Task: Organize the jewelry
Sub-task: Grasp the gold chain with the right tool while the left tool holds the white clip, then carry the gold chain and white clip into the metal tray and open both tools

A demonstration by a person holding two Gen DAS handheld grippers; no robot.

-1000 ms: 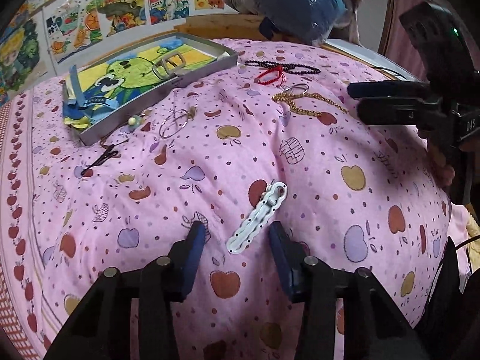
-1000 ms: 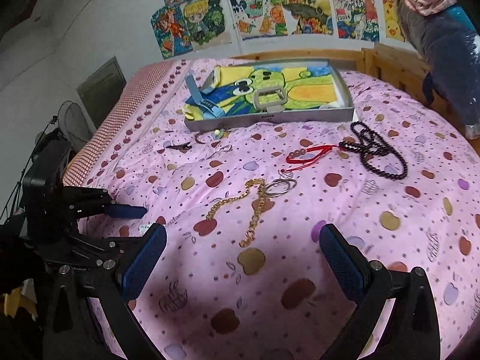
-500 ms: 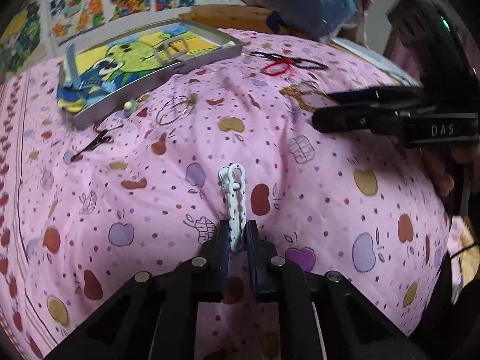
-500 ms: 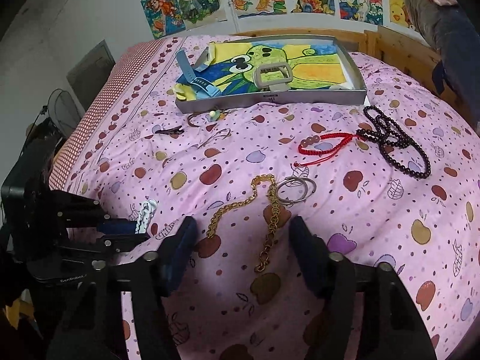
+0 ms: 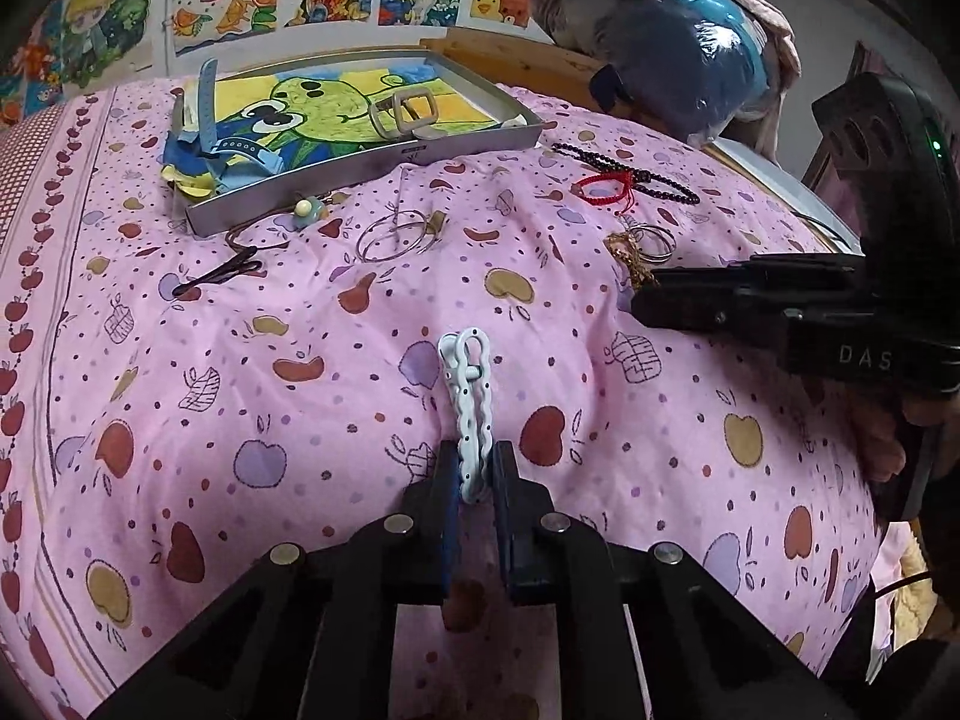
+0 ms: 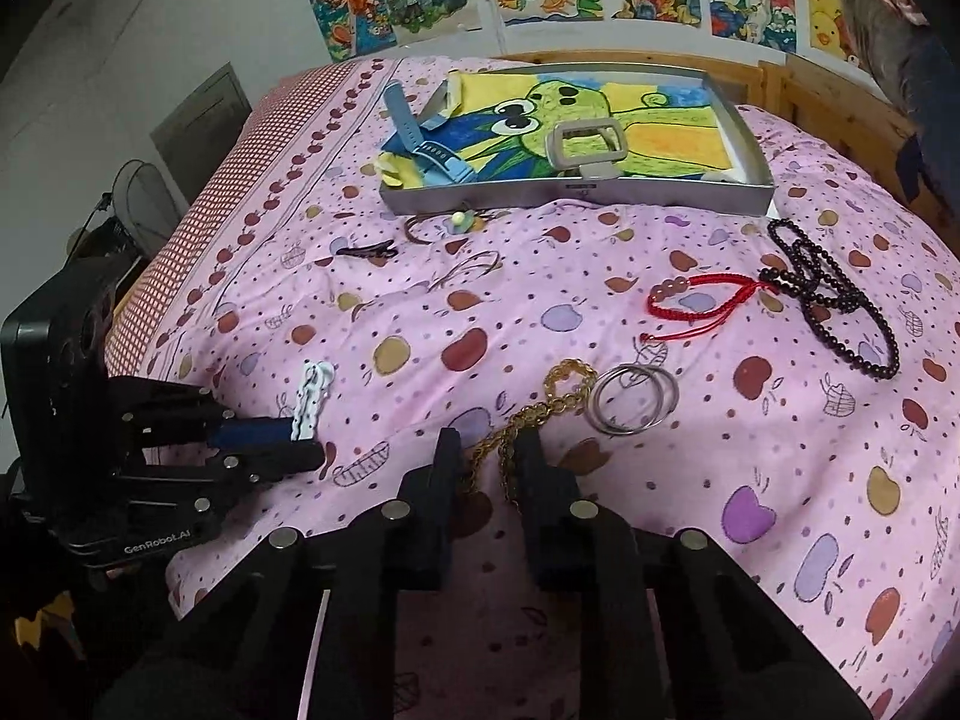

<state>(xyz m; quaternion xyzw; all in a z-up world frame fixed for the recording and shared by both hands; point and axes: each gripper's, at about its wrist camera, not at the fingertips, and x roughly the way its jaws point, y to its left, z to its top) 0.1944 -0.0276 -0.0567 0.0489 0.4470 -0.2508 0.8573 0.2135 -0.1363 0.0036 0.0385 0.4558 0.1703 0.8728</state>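
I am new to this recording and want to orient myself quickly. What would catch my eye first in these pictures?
First, the white hair clip held between the fingers of the left gripper, low on the pink apple-print quilt. Next, the right gripper closing around the gold chain, with silver bangles just beside it. At the far edge lies the metal tray with a bright cartoon drawing inside.

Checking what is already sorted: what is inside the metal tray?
Inside the metal tray lie a blue watch strap and a grey rectangular buckle on a frog drawing. Anything beneath the drawing is hidden.
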